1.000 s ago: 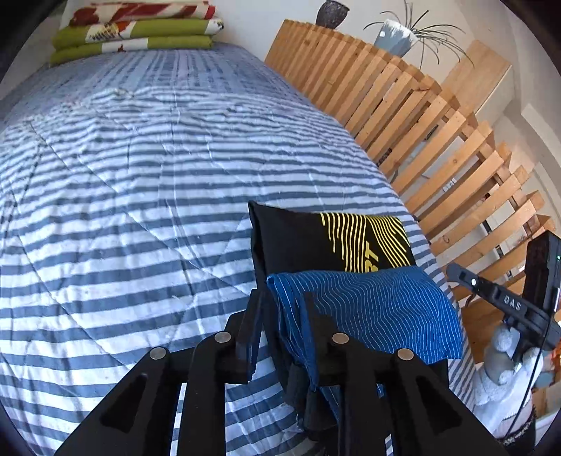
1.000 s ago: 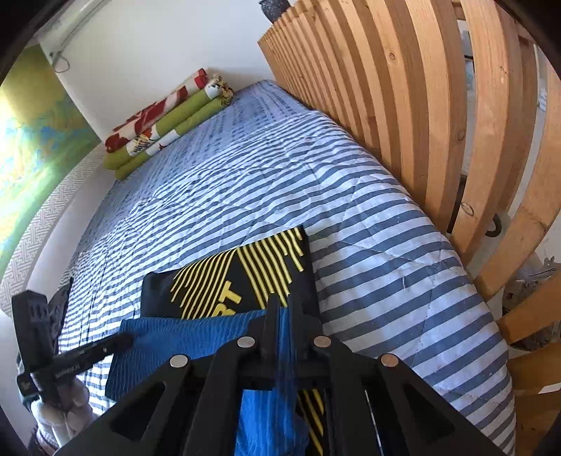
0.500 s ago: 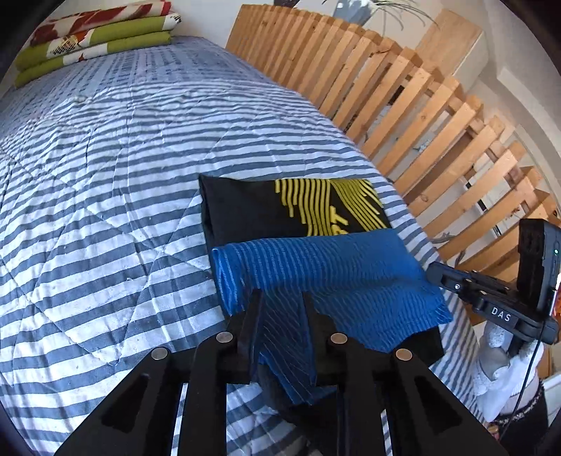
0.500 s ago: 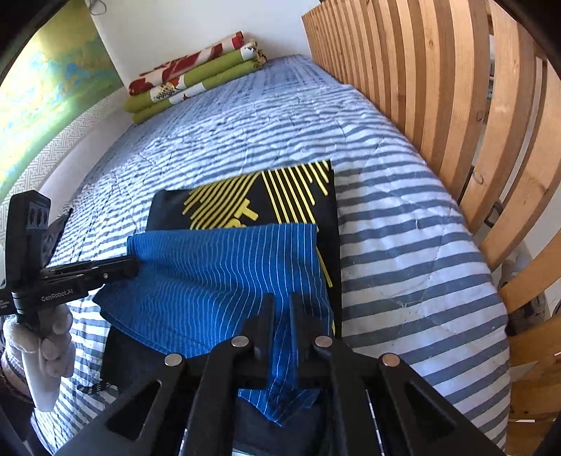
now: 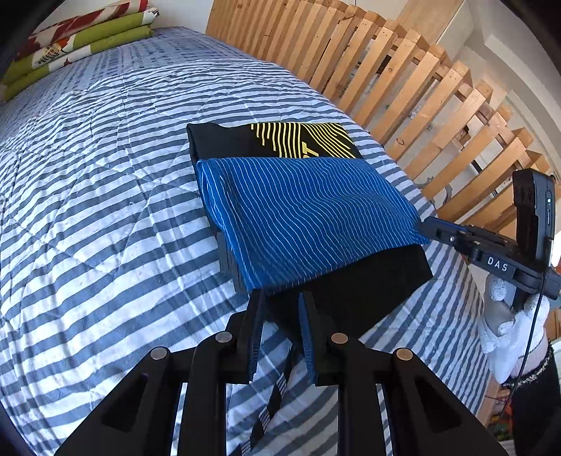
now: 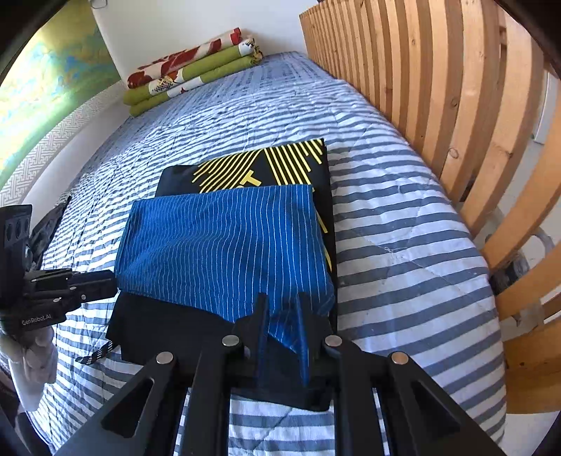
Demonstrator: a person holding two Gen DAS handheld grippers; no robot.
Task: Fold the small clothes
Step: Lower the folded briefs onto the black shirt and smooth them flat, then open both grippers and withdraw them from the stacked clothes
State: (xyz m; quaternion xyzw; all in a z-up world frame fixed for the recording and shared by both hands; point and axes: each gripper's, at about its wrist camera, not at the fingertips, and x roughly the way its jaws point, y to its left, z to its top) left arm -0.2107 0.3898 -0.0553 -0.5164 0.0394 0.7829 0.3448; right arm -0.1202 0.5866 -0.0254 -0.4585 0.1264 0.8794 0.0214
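Note:
A blue pin-striped garment (image 5: 308,214) (image 6: 224,245) lies flat on a black garment with a drawstring (image 5: 368,284) (image 6: 157,322). Both rest on a folded black shirt with a yellow print (image 5: 301,140) (image 6: 259,165) on the striped bed (image 5: 105,210). My left gripper (image 5: 282,301) (image 6: 105,280) is at the stack's near left corner, with the black garment's edge between its tips. My right gripper (image 6: 284,305) (image 5: 426,224) is at the near right corner. Its jaws are opening, and the blue garment's corner lies loose between them.
A wooden slat rail (image 5: 403,87) (image 6: 438,105) runs along the bed's right side, close to the stack. Folded green and red blankets (image 5: 77,31) (image 6: 196,70) lie at the far end. A white-gloved hand (image 5: 508,315) holds the right gripper. A dark item (image 6: 49,224) sits by the left wall.
Both grippers carried the blue and black clothes forward and laid them flat on the printed shirt. The blue cloth left the left jaws. The right jaws have widened.

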